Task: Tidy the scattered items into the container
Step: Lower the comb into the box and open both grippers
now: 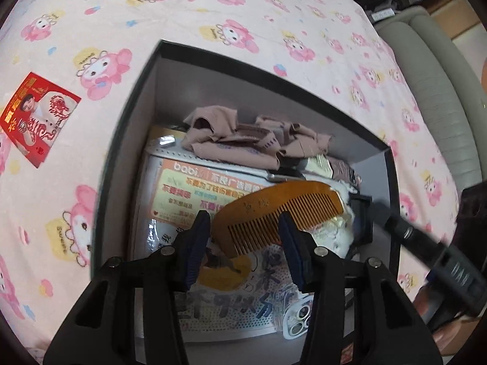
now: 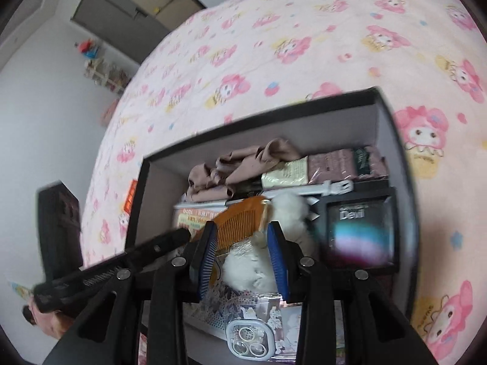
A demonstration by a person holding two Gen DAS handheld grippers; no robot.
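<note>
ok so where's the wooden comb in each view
Left wrist view: the wooden comb lies inside the black box, lower centre of the picture, just past the left gripper.
Right wrist view: the comb is at centre, just beyond the right gripper, its end against the white plush toy.
Shared landmark: the crumpled beige cloth behind it.
</note>
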